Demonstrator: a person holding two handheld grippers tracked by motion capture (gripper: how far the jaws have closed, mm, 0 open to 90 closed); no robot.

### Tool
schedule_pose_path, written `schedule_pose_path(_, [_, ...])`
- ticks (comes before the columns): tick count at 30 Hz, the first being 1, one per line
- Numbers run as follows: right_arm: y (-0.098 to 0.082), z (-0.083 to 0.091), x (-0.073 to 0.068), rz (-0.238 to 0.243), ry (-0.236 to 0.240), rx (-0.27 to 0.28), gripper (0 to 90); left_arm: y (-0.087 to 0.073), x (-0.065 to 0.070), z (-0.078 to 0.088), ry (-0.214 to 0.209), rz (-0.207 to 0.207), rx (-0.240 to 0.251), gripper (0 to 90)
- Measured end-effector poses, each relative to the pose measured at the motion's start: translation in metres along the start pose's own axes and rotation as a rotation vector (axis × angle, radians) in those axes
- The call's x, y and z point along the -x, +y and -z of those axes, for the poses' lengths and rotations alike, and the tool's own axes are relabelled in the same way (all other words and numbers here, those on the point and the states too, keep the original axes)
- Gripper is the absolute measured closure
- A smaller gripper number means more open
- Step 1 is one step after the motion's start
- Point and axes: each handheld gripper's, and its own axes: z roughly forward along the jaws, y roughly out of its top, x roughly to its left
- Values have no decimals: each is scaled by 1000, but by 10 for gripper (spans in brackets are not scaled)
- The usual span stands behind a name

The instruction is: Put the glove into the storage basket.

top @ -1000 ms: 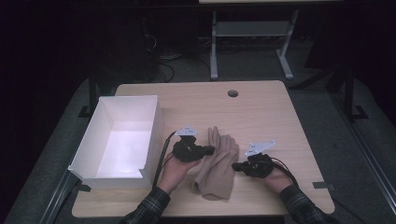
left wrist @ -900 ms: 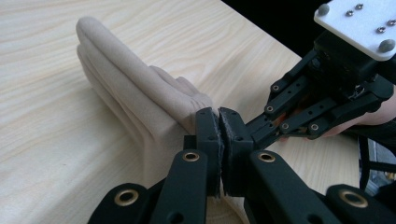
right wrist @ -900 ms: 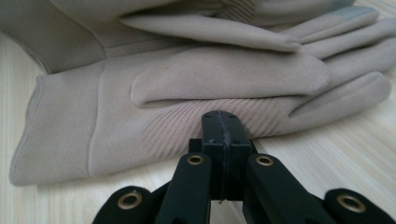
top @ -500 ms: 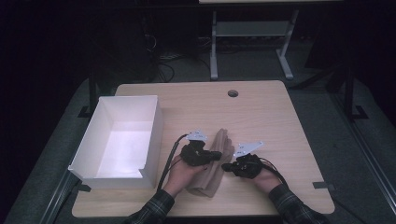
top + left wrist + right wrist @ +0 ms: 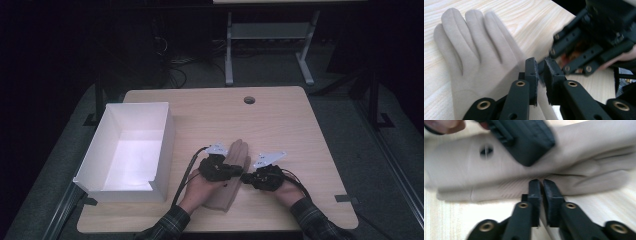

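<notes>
Both tools (image 5: pixel 240 176) at beige glove (image 5: pixel 235 155)

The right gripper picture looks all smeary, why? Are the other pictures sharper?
Right gripper view: motion blur smears the beige glove. Left gripper view: glove fingers fairly crisp, the other gripper blurred. High view: sharp but dim, room dark, white box brightest.

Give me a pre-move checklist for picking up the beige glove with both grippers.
1. Glove lies flat on the table: ok.
2. Left gripper at the glove's edge, jaws just opened a crack: ok.
3. Right gripper at the glove's edge, jaws just opened a crack: ok.
4. Fabric between either pair of pads: cannot tell.
5. White box open and free inside: ok.
6. The two grippers apart, not touching: cannot tell.
</notes>
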Motion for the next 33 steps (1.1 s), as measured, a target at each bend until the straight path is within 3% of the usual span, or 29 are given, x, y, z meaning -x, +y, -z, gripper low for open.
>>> schedule_pose_path(3, [-3,7,9,-30,-28,18,718,-3,1,-2,-14,-7,-23,839])
schedule_pose_path(6, [-7,14,17,-60,-70,25,644,-7,5,-11,-17,-26,-78,888])
schedule_pose_path(11, [-13,20,26,-72,-153,35,491,-13,11,-22,27,-74,-176,895])
schedule_pose_path(19, [-19,25,37,-110,-250,38,357,-18,9,-4,66,-105,-227,895])
schedule_pose_path(28, [-22,23,42,-109,-275,10,317,-28,5,22,119,-122,-262,891])
schedule_pose_path(32, [-23,21,42,-112,-276,14,288,-23,7,29,119,-125,-228,792])
schedule_pose_path(33, [-23,21,42,-111,-277,16,271,-19,8,32,127,-141,-221,759])
